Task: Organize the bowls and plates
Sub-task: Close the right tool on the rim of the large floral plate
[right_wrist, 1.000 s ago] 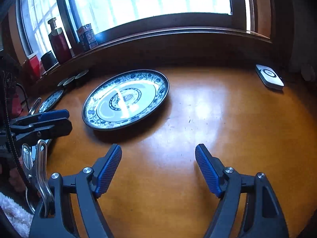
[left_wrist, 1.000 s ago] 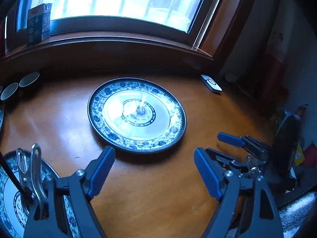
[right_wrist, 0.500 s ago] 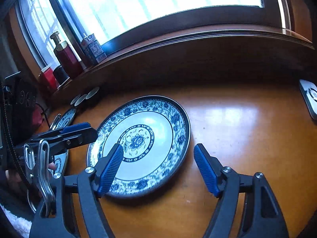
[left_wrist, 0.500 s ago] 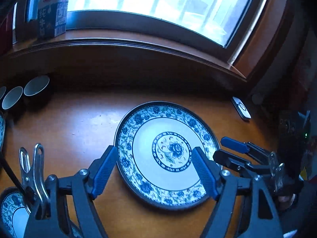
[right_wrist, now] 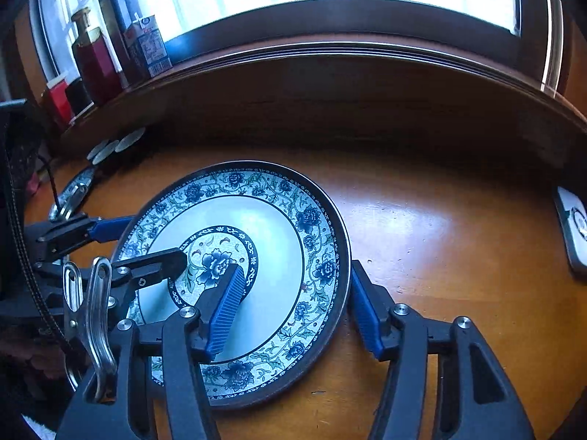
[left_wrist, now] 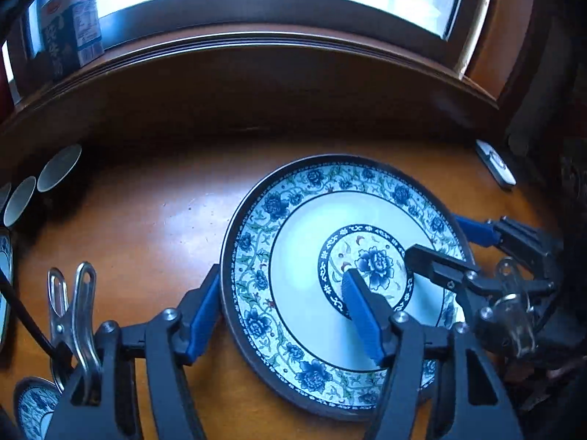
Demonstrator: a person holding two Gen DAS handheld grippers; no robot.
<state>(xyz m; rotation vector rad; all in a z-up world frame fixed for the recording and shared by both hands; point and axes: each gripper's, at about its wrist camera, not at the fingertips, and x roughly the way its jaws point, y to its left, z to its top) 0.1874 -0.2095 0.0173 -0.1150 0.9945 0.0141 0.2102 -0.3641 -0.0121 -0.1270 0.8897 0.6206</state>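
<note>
A large blue-and-white floral plate [left_wrist: 304,256] lies flat on the wooden table; it also shows in the right wrist view [right_wrist: 279,227]. My left gripper [left_wrist: 282,311] is open and straddles the plate's left rim, one finger outside, one over the plate's middle. My right gripper [right_wrist: 297,308] is open and straddles the plate's right rim the same way. Each gripper shows in the other's view, the right gripper [left_wrist: 451,245] at the plate's right, the left gripper [right_wrist: 143,242] at its left. Neither has closed on the rim.
Small white cups [left_wrist: 58,167] stand at the table's far left. Smaller blue-and-white plates [left_wrist: 33,403] lie at the near left. A white remote-like device [right_wrist: 576,227] lies at the far right. A carton [right_wrist: 146,46] and red bottle [right_wrist: 93,57] stand on the windowsill.
Both grippers have moved forward and down to the plate, from short of it to straddling its left and right rims. Both stayed open.
</note>
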